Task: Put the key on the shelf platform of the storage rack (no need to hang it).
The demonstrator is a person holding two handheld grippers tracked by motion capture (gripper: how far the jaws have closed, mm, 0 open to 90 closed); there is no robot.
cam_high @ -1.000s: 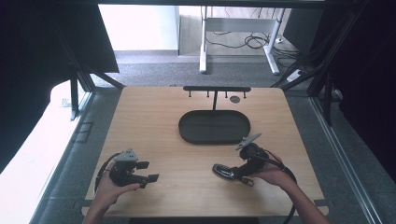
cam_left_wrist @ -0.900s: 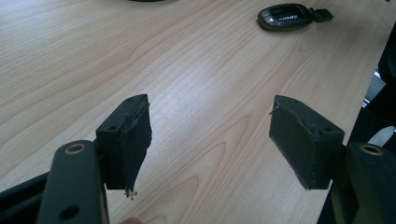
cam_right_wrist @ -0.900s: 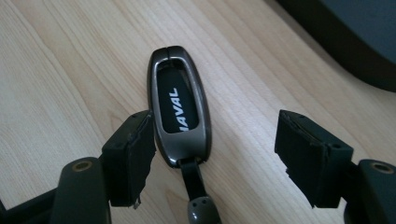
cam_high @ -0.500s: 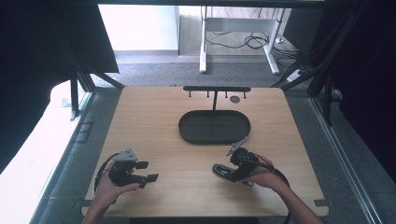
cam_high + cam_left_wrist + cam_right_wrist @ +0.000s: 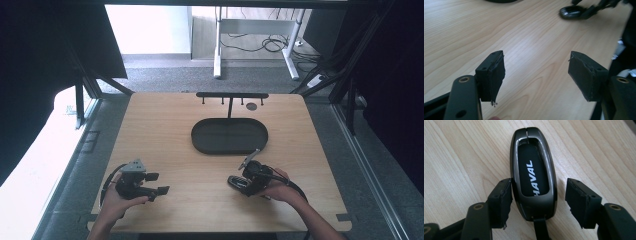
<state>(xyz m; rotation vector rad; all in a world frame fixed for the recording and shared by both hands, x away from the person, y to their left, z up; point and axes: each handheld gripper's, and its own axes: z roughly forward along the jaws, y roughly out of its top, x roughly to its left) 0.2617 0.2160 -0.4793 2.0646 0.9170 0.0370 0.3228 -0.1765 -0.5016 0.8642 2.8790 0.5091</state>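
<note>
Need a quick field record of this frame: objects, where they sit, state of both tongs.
surface: light wooden table
key: dark glossy car key fob with HAVAL lettering, lying flat on the table, near right
tray: black oval tray, table centre, nothing visible in it
rack: black hook rack, behind the tray
disc: small dark round disc, beside the rack
left tongs: open, nothing between the jaws, near left
right tongs: open, straddling the fob's near end; one jaw at its edge, the other apart
</note>
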